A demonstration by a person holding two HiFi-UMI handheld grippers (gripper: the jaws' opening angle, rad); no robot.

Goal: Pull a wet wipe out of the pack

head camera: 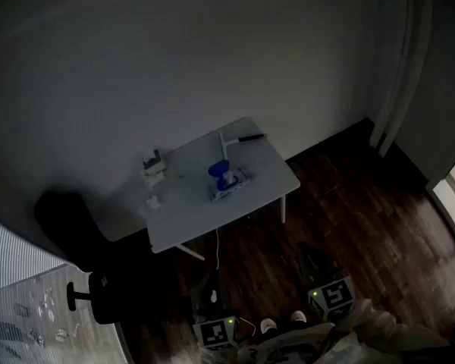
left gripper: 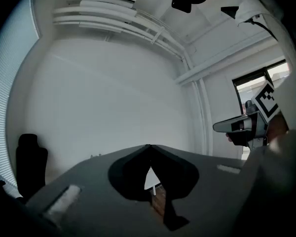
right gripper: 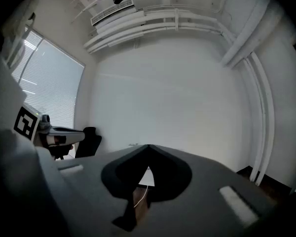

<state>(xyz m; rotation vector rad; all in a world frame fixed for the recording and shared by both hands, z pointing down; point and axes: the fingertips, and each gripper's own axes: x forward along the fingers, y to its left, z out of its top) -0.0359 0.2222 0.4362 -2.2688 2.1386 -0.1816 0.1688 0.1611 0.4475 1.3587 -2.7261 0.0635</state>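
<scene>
The wet wipe pack (head camera: 229, 183), white with a blue piece on top, lies near the middle of a small white table (head camera: 267, 165) across the room. Both grippers are held low by the person, well short of the table. The left gripper (head camera: 212, 277) points toward the table with its marker cube behind it; in its own view its jaws (left gripper: 149, 146) meet at the tips, shut and empty. The right gripper (head camera: 306, 251) sits beside it, and its jaws (right gripper: 148, 146) are also shut on nothing. Only a sliver of the table shows through each gripper's gap.
A black pen-like object (head camera: 250, 137) lies at the table's far edge, and small white items (head camera: 153, 170) stand at its left. A white cable (head camera: 216, 249) hangs off the front. A black chair (head camera: 67, 217) stands to the left. Dark wood floor (head camera: 364, 203) spreads on the right.
</scene>
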